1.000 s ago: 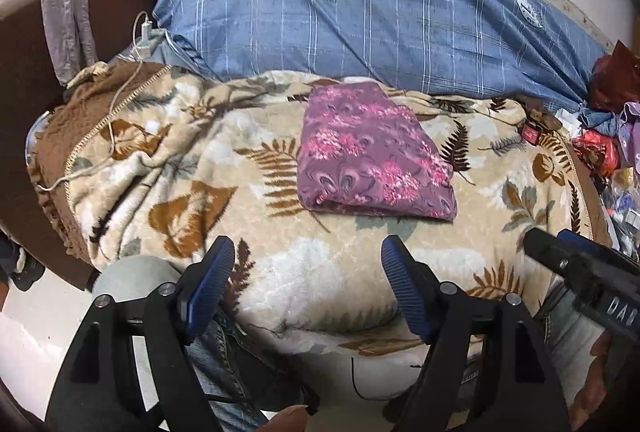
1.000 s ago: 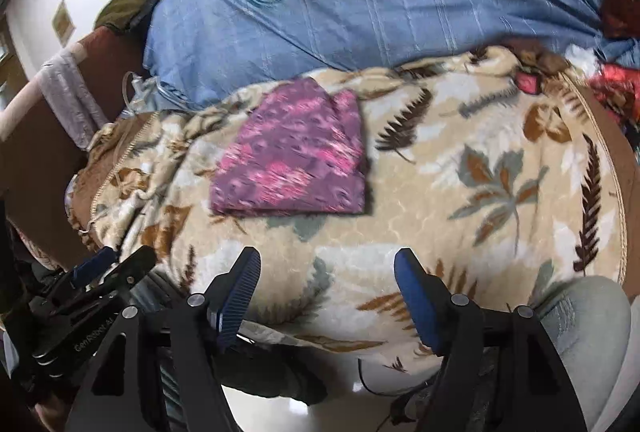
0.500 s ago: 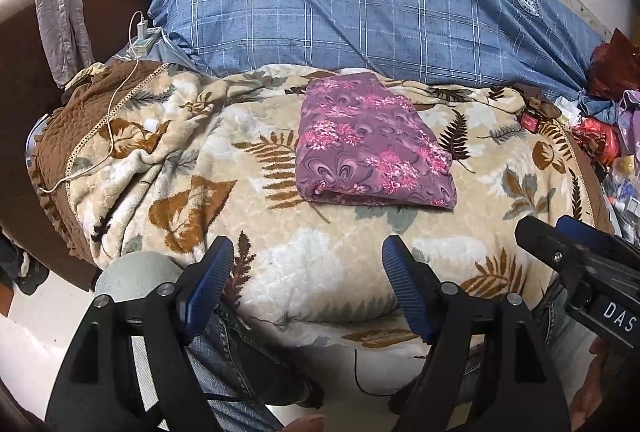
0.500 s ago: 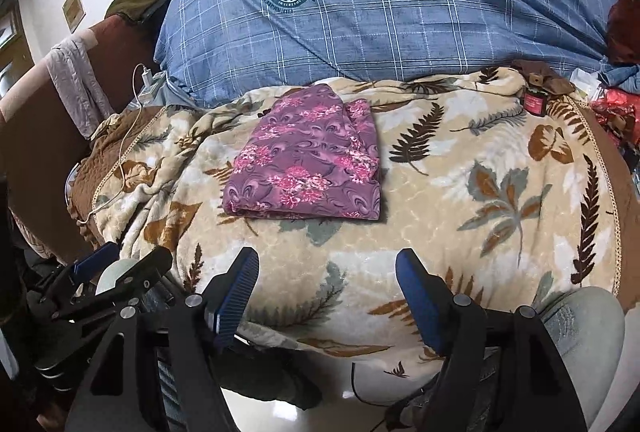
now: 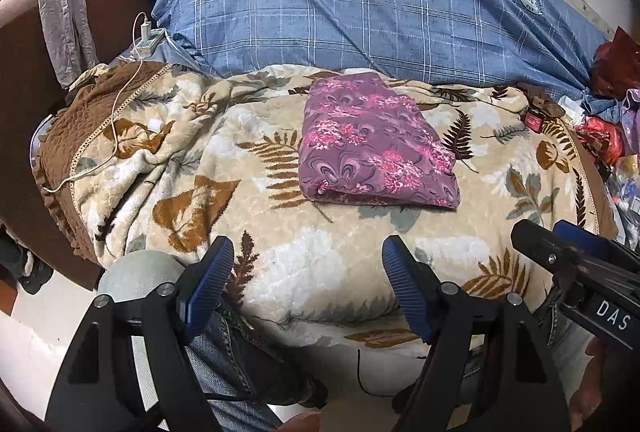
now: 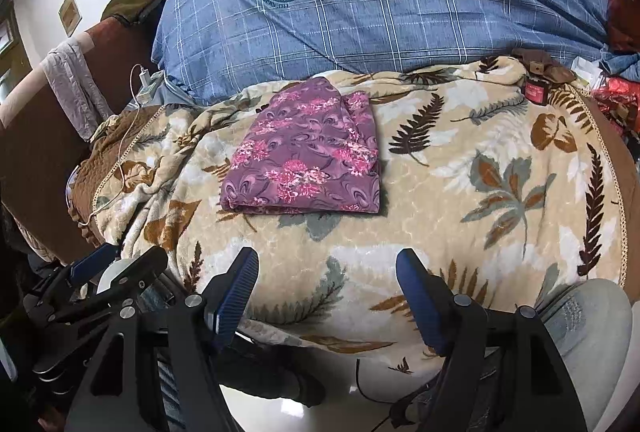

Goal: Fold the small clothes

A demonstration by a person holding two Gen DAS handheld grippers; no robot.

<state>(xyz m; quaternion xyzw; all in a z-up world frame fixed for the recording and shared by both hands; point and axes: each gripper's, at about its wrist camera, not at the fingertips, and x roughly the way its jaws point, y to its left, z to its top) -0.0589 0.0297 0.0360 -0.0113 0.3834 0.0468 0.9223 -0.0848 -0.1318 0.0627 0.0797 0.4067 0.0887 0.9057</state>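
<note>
While both tools are gaping empty, we are seeing the folded purple garment (image 5: 376, 148)'s split right edge only rightward.

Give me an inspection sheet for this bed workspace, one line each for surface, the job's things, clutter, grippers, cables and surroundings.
Surface: leaf-print blanket spread over the bed, rumpled at its left side.
Job's things: purple floral cloth lies folded on the blanket, touched by neither gripper.
Clutter: small red box at the blanket's far right; heap of mixed items beyond it.
Grippers: left gripper and right gripper both open, empty, short of the cloth.
Cables: white charger cable trails across the blanket's left edge.
Surroundings: blue plaid duvet behind; grey garment over the brown bed end.
</note>
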